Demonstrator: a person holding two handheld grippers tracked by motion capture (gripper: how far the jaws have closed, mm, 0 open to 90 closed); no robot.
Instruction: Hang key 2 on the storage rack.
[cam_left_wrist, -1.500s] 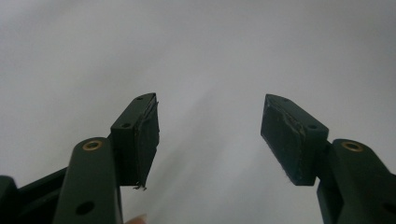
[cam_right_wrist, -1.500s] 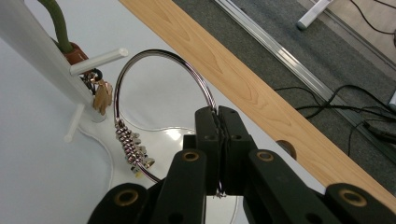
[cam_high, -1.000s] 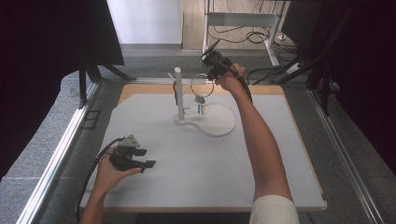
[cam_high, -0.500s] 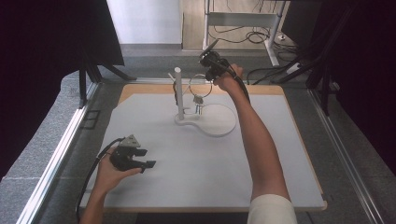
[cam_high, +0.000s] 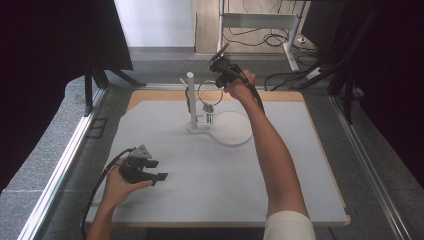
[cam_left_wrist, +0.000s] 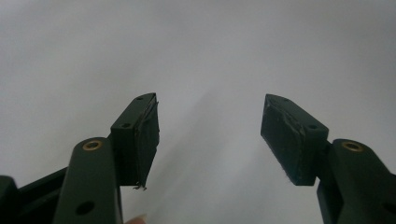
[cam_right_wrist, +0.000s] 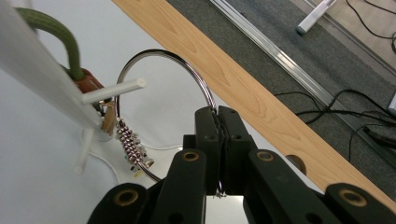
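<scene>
Metal key ring (cam_right_wrist: 163, 93) is hanging pinched in the closed right gripper (cam_right_wrist: 218, 122), at 3 o'clock of the white stand (cam_high: 192, 102), encircling its peg (cam_right_wrist: 112, 91). Left gripper (cam_left_wrist: 208, 135) is resting wide open, empty. Risk: ring snagging, tipping the stand.

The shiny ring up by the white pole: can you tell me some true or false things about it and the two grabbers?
1. The right gripper is shut on the metal ring. True.
2. The left gripper holds a key. False: its jaws stand open with nothing between them, over the white mat.
3. The ring lies flat on the mat. False: it is held up in the air beside the white stand.
4. Small metal pieces hang on the ring. True.
</scene>
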